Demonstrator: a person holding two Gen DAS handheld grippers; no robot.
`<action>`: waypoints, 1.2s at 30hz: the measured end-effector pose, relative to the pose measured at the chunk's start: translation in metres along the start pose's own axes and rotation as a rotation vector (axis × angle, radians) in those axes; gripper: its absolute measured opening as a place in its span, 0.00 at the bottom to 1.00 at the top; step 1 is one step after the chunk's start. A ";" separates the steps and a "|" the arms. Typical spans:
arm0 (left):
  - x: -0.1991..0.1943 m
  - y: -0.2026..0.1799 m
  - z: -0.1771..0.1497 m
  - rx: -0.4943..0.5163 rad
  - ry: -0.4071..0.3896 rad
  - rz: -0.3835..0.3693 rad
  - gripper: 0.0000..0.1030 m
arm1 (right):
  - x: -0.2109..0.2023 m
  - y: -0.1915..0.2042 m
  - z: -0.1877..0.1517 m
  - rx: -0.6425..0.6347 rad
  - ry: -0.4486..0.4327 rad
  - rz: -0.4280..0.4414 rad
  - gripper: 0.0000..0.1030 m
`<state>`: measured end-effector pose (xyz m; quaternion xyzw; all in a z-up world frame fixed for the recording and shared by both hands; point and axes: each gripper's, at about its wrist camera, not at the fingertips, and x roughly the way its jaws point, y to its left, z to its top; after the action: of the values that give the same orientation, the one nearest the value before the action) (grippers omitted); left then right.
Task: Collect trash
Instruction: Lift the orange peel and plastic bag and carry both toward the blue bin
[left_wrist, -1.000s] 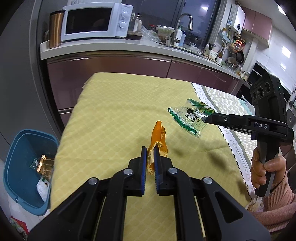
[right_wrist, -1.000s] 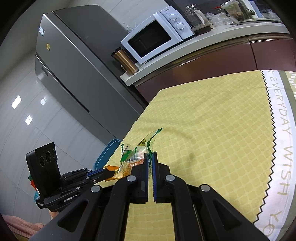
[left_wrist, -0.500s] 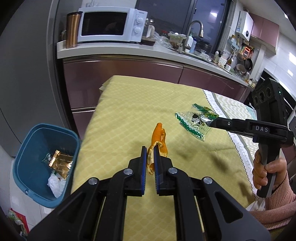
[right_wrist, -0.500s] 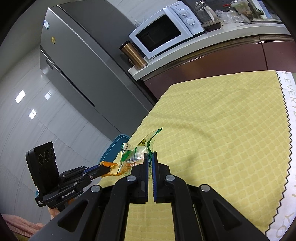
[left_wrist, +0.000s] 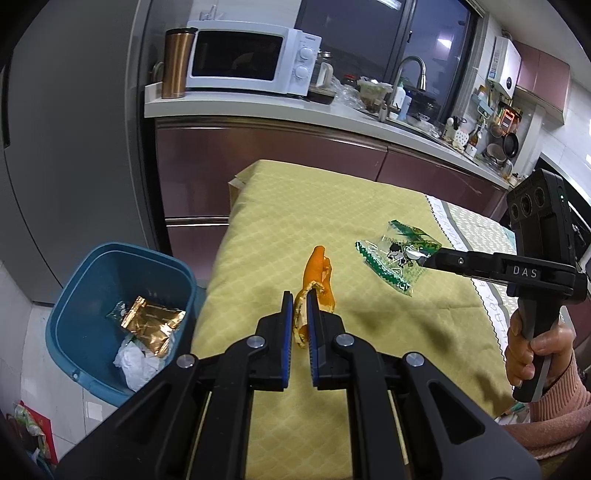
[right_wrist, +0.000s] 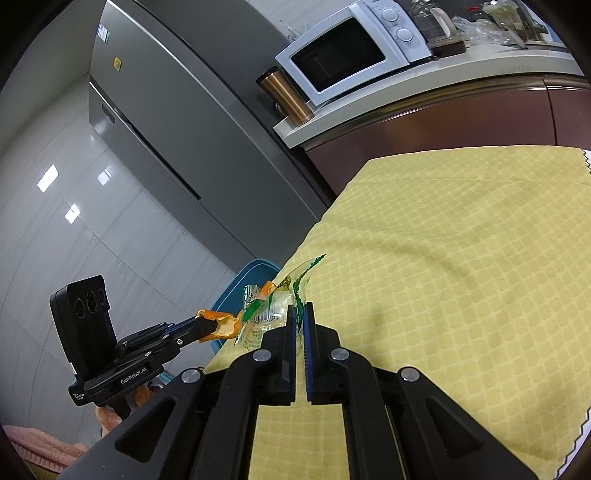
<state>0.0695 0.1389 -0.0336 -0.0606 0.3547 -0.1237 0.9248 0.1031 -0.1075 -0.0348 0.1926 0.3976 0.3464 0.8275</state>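
My left gripper (left_wrist: 300, 296) is shut on an orange peel (left_wrist: 317, 275), lifted above the yellow tablecloth (left_wrist: 288, 218) near its left edge. In the right wrist view that left gripper (right_wrist: 207, 325) shows at lower left with the orange peel (right_wrist: 225, 325) in its tips. My right gripper (right_wrist: 301, 308) is shut on a clear plastic wrapper (right_wrist: 271, 314) with green print. From the left wrist view the right gripper (left_wrist: 430, 260) reaches in from the right, holding the wrapper (left_wrist: 397, 254) over the cloth. A blue bin (left_wrist: 92, 273) stands on the floor left of the table.
The bin holds a gold foil packet (left_wrist: 149, 323) and crumpled white paper (left_wrist: 135, 363). Behind the table runs a counter (left_wrist: 258, 107) with a microwave (left_wrist: 247, 61) and a copper tumbler (left_wrist: 177, 62). A grey fridge (right_wrist: 177, 122) stands left. A hand (left_wrist: 535, 349) in a pink sleeve grips the right handle.
Both grippers have drifted left toward the bin side with their loads; the bin now shows larger and nearer the middle in the left wrist view. Neither grip has changed.
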 end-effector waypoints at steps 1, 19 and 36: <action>-0.001 -0.001 0.001 -0.003 -0.001 0.003 0.08 | 0.002 0.001 0.000 -0.002 0.003 0.002 0.03; -0.019 0.028 -0.005 -0.050 -0.025 0.054 0.08 | 0.031 0.025 0.003 -0.047 0.056 0.040 0.03; -0.034 0.056 -0.006 -0.089 -0.053 0.124 0.08 | 0.058 0.049 0.005 -0.094 0.095 0.065 0.03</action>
<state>0.0516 0.2017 -0.0279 -0.0827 0.3382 -0.0488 0.9362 0.1124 -0.0316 -0.0328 0.1497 0.4135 0.3999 0.8042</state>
